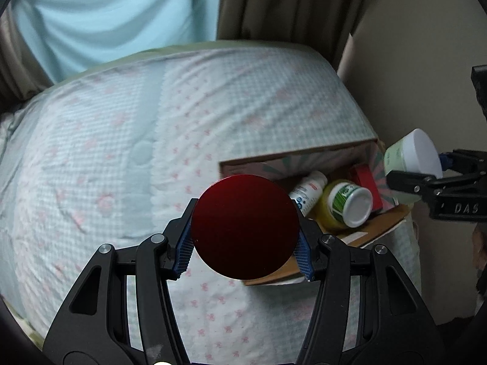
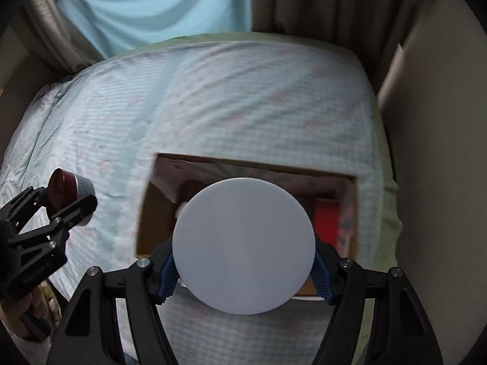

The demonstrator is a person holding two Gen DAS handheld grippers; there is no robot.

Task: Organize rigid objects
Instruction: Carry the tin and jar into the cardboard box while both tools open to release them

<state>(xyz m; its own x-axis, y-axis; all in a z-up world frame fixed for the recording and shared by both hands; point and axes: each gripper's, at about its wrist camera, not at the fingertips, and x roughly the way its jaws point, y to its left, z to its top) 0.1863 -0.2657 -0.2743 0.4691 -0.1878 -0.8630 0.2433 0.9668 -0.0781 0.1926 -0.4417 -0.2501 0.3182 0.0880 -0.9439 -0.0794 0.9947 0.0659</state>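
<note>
Dim, flat light is seen in both views, the brightest area being the pale blue curtain (image 1: 115, 15) at eleven to twelve o'clock. Strong fisheye bending and black corners are noted. The bedsheet (image 2: 243, 97) and cardboard box (image 2: 158, 213) are smeared by motion blur in the right view.
</note>
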